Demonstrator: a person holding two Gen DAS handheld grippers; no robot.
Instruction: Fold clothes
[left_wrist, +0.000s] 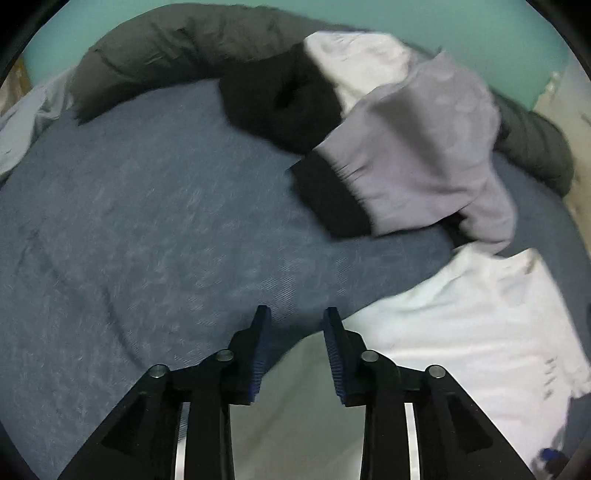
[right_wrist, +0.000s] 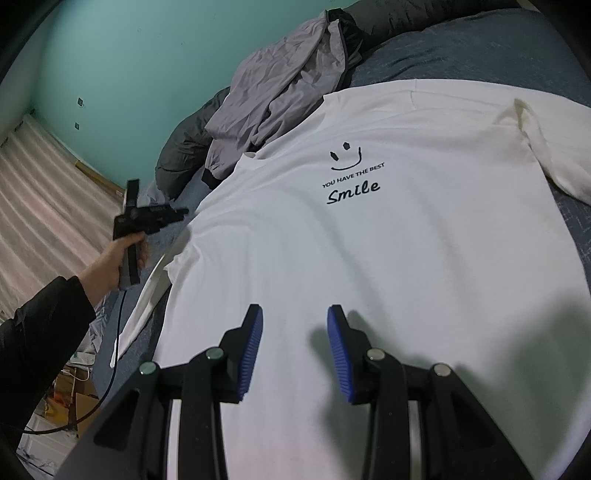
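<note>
right gripper (right_wrist: 294, 314) sits nearest us, jaws spread wide and empty over the lower half of the white t-shirt (right_wrist: 388, 240), which lies flat on the blue bed cover (right_wrist: 461, 55), its smile print at 12 o'clock. at 9 o'clock we see a hand (right_wrist: 118, 258) holding the left gripper (left_wrist: 297, 314); in its own view its jaws gape empty above the cover, shirt at 4 o'clock. grey and black garment (left_wrist: 424, 147) lies heaped at 1 o'clock there.

Tee (right_wrist: 369, 258): smooth matt white cloth. Bed cover (left_wrist: 147, 221): coarse blue weave. Jacket (left_wrist: 424, 147): smooth grey fabric. Fingers (right_wrist: 251, 343): matt black plastic, ribbed blue pads, shiny metal pins.
</note>
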